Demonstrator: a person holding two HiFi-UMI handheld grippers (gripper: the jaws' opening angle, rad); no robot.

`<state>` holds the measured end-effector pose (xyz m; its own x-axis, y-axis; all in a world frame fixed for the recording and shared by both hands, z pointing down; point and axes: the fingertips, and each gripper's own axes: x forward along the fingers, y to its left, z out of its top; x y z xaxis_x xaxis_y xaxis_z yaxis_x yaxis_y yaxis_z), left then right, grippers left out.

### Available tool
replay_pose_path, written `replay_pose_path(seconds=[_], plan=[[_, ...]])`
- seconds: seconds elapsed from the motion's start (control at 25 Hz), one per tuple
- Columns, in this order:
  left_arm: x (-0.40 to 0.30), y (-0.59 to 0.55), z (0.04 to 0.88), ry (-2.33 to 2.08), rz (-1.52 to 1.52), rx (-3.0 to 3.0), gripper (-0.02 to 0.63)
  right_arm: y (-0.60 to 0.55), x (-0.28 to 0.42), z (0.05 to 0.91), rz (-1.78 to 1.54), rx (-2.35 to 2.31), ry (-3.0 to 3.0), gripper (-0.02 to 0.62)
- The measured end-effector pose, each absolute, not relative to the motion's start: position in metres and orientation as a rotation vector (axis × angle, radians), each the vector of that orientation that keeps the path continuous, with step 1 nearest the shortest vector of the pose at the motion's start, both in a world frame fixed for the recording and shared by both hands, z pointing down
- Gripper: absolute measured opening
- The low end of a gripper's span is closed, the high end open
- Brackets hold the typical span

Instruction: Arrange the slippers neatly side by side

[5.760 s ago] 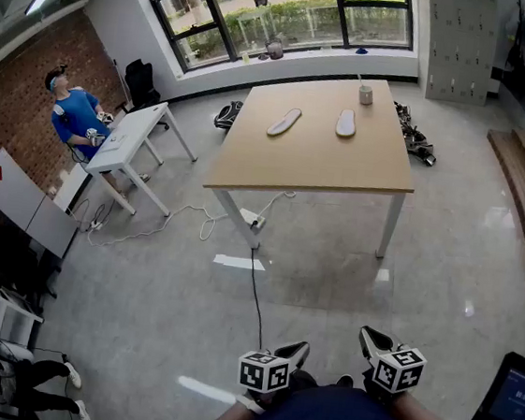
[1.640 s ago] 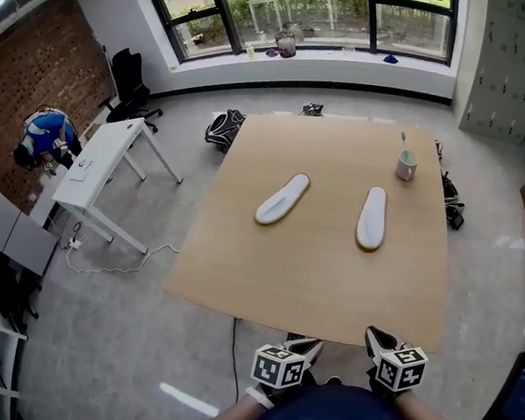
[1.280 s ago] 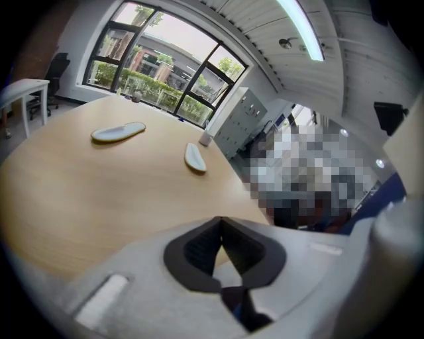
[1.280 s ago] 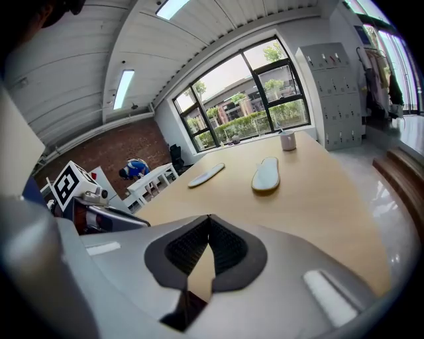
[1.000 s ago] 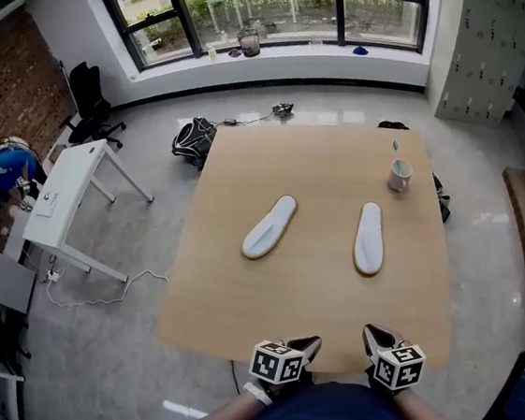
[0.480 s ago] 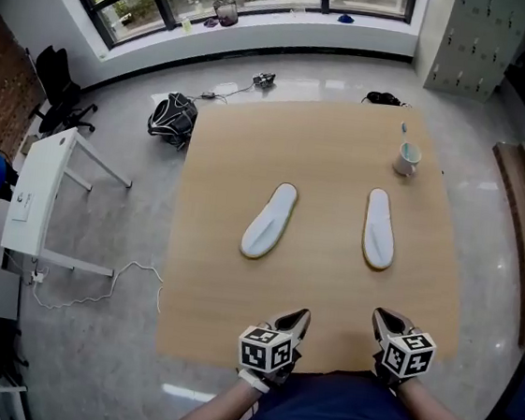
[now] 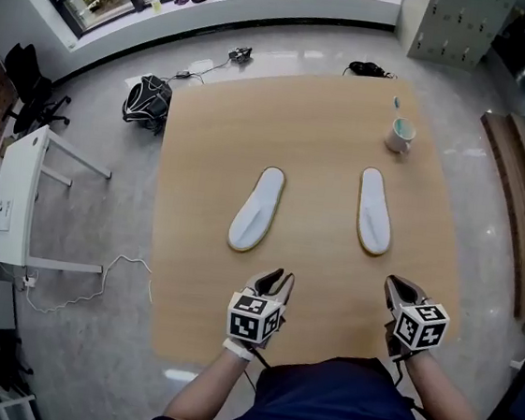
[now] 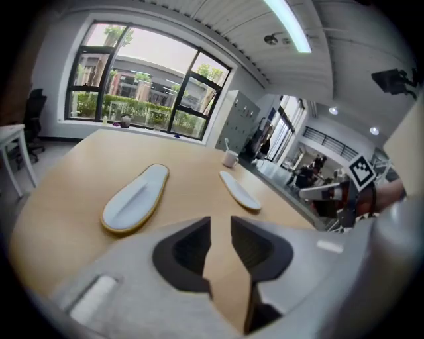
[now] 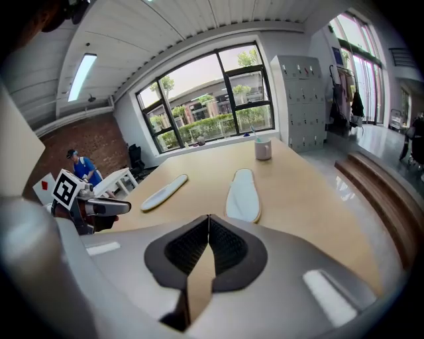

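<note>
Left hand-held gripper [image 8: 219, 228] jaws opening (empty), slippers [image 8: 136, 197] apart on table [image 8: 66, 189]

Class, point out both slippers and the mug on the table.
left slipper [image 7: 256, 209], head view, its middle.
right slipper [image 7: 374, 211], head view, its middle.
mug [image 7: 400, 137], head view, its side.

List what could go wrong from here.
The left slipper lies angled, well apart from the right slipper; both are thin and flat, so the left gripper, its empty jaws opening, may push one rather than grip it. The mug stands beyond the right slipper; a forward shove could knock it.
</note>
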<state>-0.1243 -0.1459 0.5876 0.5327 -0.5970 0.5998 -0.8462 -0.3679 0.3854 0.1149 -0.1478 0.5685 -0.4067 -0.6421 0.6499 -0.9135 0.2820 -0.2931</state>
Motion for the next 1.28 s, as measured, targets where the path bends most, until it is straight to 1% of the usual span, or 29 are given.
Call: replay_pose_path(seconds=[0.04,0.12,0.2,0.36,0.56,0.88,0.96,1.08,1.28], plan=[[-0.133,-0.152,0.591,-1.198,0.504,2.082,0.114,-0.153,0.118,0.571,0.918,1.413,-2.137,0.014],[-0.153,-0.168,0.595,-1.286,0.555,2.035,0.121,-0.170,0.125,0.576,0.923,1.433,-2.115,0.097],[-0.175,-0.185,0.596,-1.377,0.593,1.985,0.131,-0.191,0.132,0.582,0.903,1.451,-2.099,0.131],[-0.212,-0.231,0.589,-1.502,0.654,1.939,0.144,-0.243,0.139,0.601,0.886,1.496,-2.070,0.135],[-0.242,-0.275,0.605,-1.524,0.789,1.909,0.144,-0.289,0.116,0.632,0.869,1.481,-2.046,0.133],[-0.232,-0.299,0.652,-1.453,0.869,1.804,0.144,-0.308,0.101,0.664,0.895,1.439,-1.949,0.148],[-0.230,-0.301,0.667,-1.435,0.912,1.788,0.145,-0.307,0.100,0.676,0.896,1.420,-1.906,0.171],[-0.229,-0.299,0.689,-1.403,0.958,1.769,0.146,-0.301,0.102,0.695,0.883,1.372,-1.858,0.178],[-0.229,-0.297,0.692,-1.418,0.977,1.775,0.144,-0.294,0.104,0.710,0.831,1.284,-1.889,0.175]])
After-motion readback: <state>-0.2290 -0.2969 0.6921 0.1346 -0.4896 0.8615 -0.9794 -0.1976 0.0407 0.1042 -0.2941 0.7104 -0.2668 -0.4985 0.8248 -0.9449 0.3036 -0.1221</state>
